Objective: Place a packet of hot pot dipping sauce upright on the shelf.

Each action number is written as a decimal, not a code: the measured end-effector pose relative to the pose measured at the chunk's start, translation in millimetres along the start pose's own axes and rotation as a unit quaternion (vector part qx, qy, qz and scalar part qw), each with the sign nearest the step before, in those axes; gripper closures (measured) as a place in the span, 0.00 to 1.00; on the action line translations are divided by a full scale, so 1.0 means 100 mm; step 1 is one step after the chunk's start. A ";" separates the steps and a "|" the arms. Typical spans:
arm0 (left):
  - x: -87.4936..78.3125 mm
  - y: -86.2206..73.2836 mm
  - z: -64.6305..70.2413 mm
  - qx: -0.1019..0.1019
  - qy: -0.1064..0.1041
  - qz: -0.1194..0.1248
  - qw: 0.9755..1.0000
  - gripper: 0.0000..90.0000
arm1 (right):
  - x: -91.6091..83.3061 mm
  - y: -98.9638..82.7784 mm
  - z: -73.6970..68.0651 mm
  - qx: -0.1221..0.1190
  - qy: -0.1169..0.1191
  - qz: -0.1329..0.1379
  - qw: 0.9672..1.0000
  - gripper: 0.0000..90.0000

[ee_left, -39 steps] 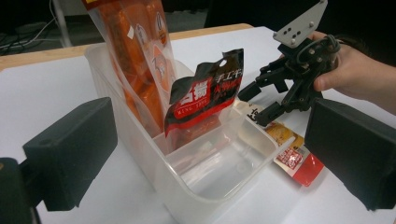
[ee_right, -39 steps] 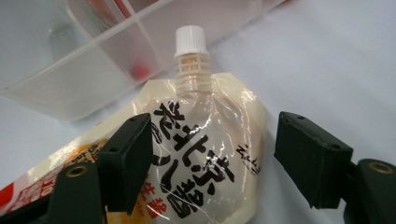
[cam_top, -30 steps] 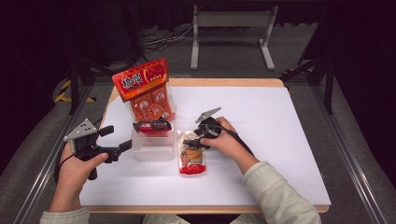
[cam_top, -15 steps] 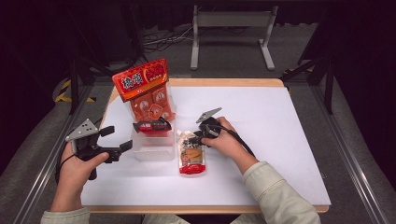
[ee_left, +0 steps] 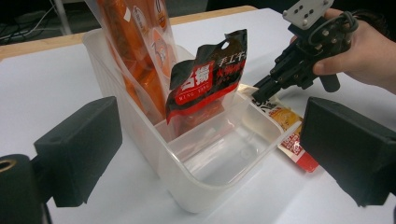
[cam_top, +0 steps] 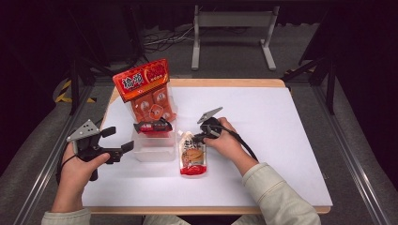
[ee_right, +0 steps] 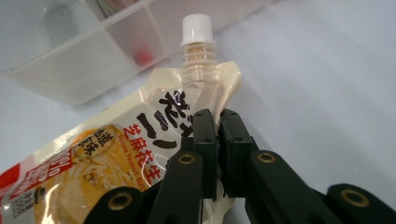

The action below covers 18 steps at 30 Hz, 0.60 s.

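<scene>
Right gripper (ee_right: 215,135) jaws have just been closing, and now they are pinching the top edge of the spouted pouch (cam_top: 193,157), right below its white cap (ee_right: 196,25). In the earlier pictures the jaws were standing wider over that same spot, so the grab is new. The pouch is lying flat on the white table (cam_top: 291,140), just beside the clear plastic bin (cam_top: 152,147). I am guessing it is now ready to be lifted and dropped into the bin.

Left gripper (cam_top: 115,143) is hovering near the bin's left side with its 2 jaws apart, holding nothing.

Farther back, inside the bin, 2 snack bags are standing up. A small black and red bag (ee_left: 205,81) is leaning in the middle, and a tall orange bag (cam_top: 145,93) is poking out behind it. The front part of the bin is looking free for the pouch.
</scene>
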<state>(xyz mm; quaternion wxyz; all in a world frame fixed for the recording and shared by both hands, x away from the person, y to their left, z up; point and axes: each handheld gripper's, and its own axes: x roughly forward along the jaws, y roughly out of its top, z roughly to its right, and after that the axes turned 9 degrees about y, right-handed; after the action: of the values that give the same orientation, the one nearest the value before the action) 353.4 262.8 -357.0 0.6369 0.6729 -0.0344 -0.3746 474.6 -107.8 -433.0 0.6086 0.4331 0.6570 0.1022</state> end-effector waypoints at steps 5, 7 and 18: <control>0.01 0.00 0.01 0.002 0.000 -0.002 1.000 0.08 | -0.09 0.00 0.00 0.008 0.012 0.015 1.000 0.98; 0.02 0.00 0.02 0.002 -0.002 -0.002 1.000 0.08 | -0.13 0.01 -0.01 0.005 0.015 0.022 1.000 0.98; 0.05 0.03 0.08 0.006 -0.013 0.000 1.000 0.08 | -0.45 0.05 -0.13 -0.002 0.029 0.073 0.997 0.99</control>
<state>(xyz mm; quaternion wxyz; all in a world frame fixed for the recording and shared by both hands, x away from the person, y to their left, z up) 354.6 252.9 -355.8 0.6321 0.6719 -0.0453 -0.3833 460.1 -131.1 -394.7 0.5809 0.4757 0.6409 0.1599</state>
